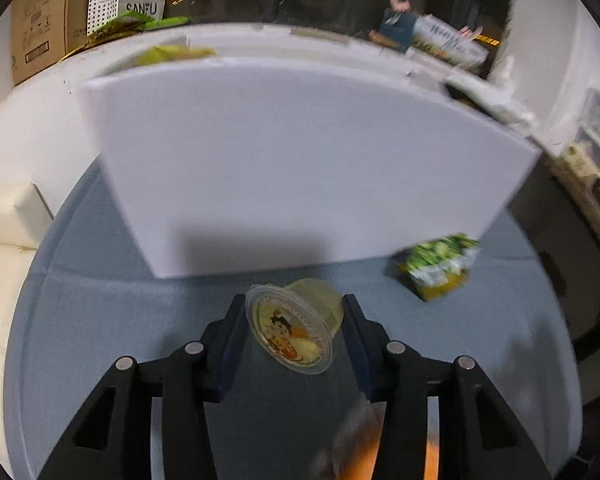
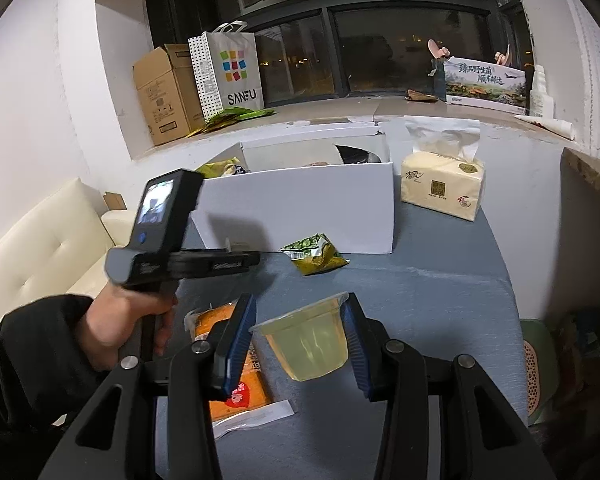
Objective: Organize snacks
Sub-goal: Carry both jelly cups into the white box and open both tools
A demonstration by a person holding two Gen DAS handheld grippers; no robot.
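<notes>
My left gripper (image 1: 294,308) is shut on a yellow jelly cup (image 1: 296,324) with a cartoon lid, held above the blue table in front of the white box (image 1: 300,168). My right gripper (image 2: 300,312) is shut on another clear yellow jelly cup (image 2: 306,340), held above the table. A green snack packet (image 2: 314,258) lies by the box's front right corner; it also shows in the left wrist view (image 1: 436,266). An orange snack packet (image 2: 230,360) lies under my right gripper's left finger. The left gripper's body (image 2: 172,240) shows in the right wrist view. The white box (image 2: 300,208) holds several snacks.
A tissue pack (image 2: 442,182) stands right of the box. A cream sofa (image 2: 44,248) is left of the table. On the windowsill stand a cardboard box (image 2: 166,92), a SANFU bag (image 2: 230,70) and a printed carton (image 2: 486,84). A green stool (image 2: 540,364) is at the right.
</notes>
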